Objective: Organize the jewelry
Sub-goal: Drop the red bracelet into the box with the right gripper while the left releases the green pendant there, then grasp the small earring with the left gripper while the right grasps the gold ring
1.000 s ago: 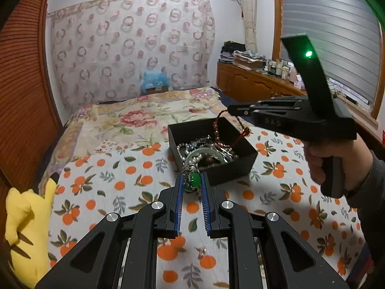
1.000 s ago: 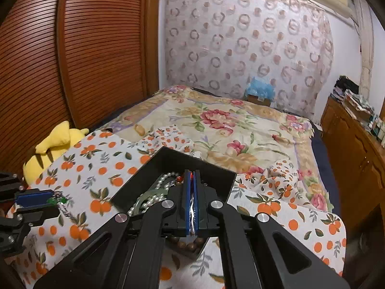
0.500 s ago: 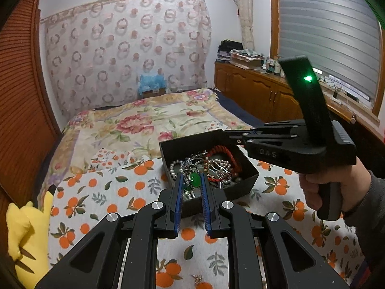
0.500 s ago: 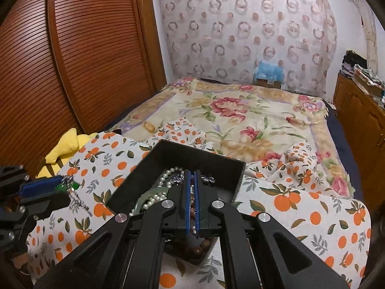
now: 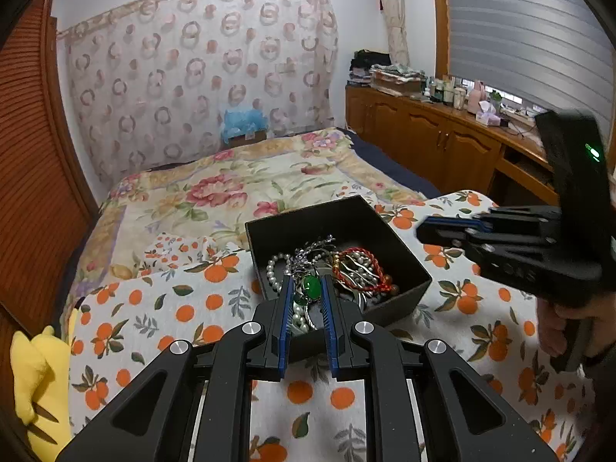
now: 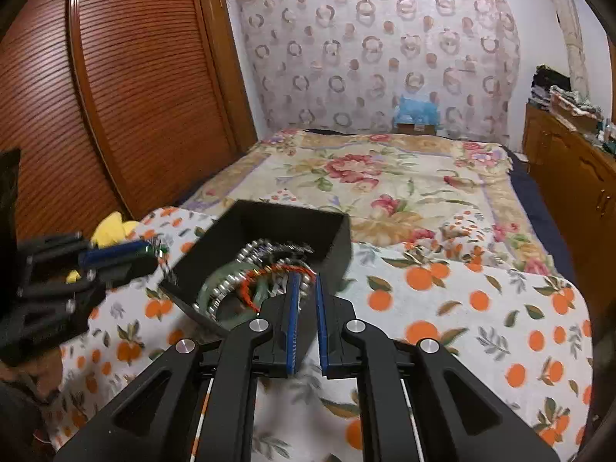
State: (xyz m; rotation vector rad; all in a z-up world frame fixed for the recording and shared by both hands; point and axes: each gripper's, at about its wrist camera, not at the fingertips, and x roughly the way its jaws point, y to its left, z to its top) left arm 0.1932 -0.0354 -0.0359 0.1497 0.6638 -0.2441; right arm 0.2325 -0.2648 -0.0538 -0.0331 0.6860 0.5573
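Left wrist view: the left gripper point(image 5: 306, 292) holds a green-stone pendant point(image 5: 310, 287) pinched between its blue pads, jaws narrow, with the pendant's silver chain point(image 5: 302, 317) trailing down between the fingers. The pendant hangs over the near edge of a black open box point(image 5: 400, 246) that sits on an orange-print cloth point(image 5: 184, 308) spread over the bed. Inside the box lie a white pearl strand point(image 5: 274, 275), a red cord bracelet point(image 5: 364, 269) and a tangle of silver pieces point(image 5: 313, 248). The right gripper point(image 5: 423, 229) appears at the right edge of the frame, blurred, level with the box's right side and clear of it; a hand point(image 5: 566, 327) grips its handle. A yellow plush toy point(image 5: 34, 377) lies at the cloth's left edge.

Right wrist view: the right gripper point(image 6: 306, 296) has its jaws set narrowly apart, having just been opening; nothing is pinched between the pads. Its tips stand over the box's point(image 6: 277, 219) near right corner. The pearl strand point(image 6: 227, 288), a pale green bangle point(image 6: 208, 292) and the red cord bracelet point(image 6: 269, 273) lie in the box just beyond the tips. The left gripper point(image 6: 148, 248) is blurred at the left, its tips at the box's left edge.
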